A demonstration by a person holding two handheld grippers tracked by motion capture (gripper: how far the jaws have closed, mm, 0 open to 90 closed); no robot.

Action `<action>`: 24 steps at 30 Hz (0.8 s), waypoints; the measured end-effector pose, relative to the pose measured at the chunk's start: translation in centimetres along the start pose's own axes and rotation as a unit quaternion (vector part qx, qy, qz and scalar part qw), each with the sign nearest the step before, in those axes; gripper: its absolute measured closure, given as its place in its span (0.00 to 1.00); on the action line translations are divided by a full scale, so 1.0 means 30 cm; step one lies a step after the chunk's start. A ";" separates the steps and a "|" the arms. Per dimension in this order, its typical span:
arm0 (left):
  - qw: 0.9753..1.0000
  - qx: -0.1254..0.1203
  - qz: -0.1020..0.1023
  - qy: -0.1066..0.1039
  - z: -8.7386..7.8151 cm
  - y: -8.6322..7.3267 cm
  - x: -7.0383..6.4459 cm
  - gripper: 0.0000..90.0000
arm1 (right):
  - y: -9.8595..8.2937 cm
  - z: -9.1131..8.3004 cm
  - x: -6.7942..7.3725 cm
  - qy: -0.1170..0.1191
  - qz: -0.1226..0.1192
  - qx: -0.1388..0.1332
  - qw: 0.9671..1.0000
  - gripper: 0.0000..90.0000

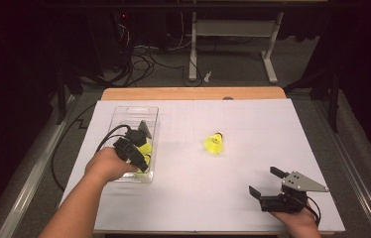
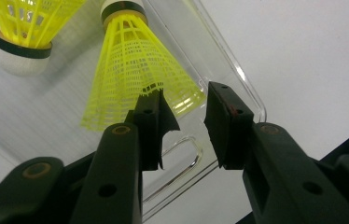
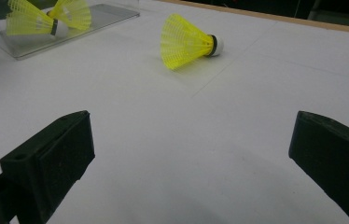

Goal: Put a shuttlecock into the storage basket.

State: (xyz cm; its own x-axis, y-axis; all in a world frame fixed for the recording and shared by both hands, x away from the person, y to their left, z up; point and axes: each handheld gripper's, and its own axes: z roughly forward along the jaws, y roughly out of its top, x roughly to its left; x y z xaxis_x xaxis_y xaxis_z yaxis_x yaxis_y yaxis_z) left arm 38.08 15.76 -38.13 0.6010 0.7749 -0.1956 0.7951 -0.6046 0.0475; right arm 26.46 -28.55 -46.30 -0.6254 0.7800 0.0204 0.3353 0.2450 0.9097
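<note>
A clear plastic tray [image 1: 124,116] sits at the left of the white sheet. My left gripper [image 1: 143,157] reaches into its near end, among yellow shuttlecocks. In the left gripper view, my left gripper [image 2: 185,93] is open, its jaws a little apart at the skirt rim of one yellow shuttlecock [image 2: 130,70] that lies in the tray [image 2: 238,70]. A second shuttlecock [image 2: 28,23] lies beside it. A third yellow shuttlecock [image 1: 214,143] lies on its side mid-table [image 3: 186,42]. My right gripper [image 1: 265,181] rests near the front right, open wide [image 3: 193,121] and holding nothing.
The white sheet [image 1: 253,129] covers the table, and a wooden edge [image 1: 193,93] shows at the far side. Beyond it are floor cables [image 1: 144,59] and a desk leg [image 1: 192,44]. The tray [image 3: 93,16] lies far left in the right gripper view.
</note>
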 end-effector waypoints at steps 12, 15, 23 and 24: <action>1.000 0.001 -0.009 -0.005 -0.019 -0.008 0.001 0.70 | 0.001 -0.002 0.000 0.000 0.000 -0.001 1.000 0.01; 1.000 -0.001 -0.012 -0.005 -0.023 -0.011 0.000 0.70 | 0.002 -0.002 0.000 0.000 0.000 -0.002 1.000 0.01; 1.000 -0.004 -0.015 -0.002 -0.040 -0.014 -0.005 0.68 | 0.003 -0.003 0.002 0.001 0.000 -0.003 1.000 0.01; 1.000 -0.004 -0.016 -0.001 -0.043 -0.015 -0.005 0.68 | 0.003 -0.003 0.003 0.001 0.000 -0.003 1.000 0.01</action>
State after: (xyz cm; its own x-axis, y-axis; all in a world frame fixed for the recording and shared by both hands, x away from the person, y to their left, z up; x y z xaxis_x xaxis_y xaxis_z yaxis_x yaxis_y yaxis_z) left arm 37.73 16.14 -36.86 0.5756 0.7929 -0.1999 0.8141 -0.5785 0.0495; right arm 26.37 -28.52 -46.17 -0.6261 0.7795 0.0214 0.3314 0.2412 0.9121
